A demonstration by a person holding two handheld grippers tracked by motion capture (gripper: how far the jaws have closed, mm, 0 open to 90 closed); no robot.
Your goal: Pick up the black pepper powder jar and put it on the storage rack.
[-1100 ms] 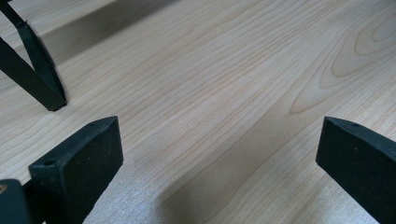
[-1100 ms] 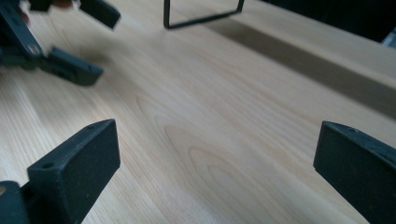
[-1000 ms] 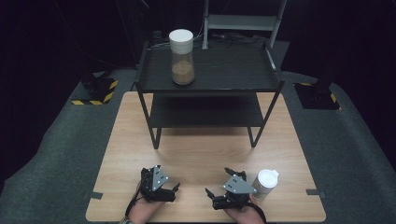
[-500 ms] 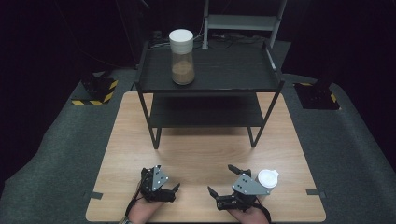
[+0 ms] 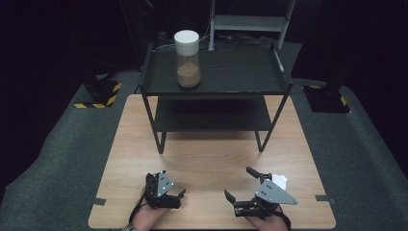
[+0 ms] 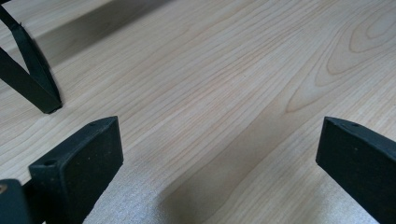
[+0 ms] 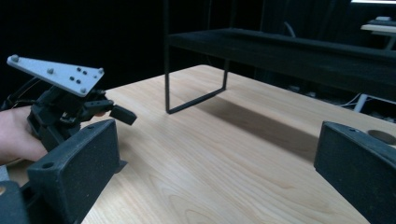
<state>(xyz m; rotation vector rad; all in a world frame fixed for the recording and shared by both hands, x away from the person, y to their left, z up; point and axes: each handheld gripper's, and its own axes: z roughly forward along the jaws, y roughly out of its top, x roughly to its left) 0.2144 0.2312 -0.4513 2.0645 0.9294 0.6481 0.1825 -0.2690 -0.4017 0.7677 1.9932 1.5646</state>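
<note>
On the wooden table [image 5: 211,159], the right gripper [image 5: 240,185] has swung away from the white cup [image 5: 279,181], jaws wide and empty; the left gripper [image 5: 179,196] is likewise open, grasp not begun.

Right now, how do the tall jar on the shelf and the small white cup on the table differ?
The jar stands on the top of the black shelf, far from the person; the cup sits on the wooden table, just beside the right gripper. The jar is tall, clear and holds brown material; the cup is low, and its contents cannot be seen. Both have white tops.
</note>
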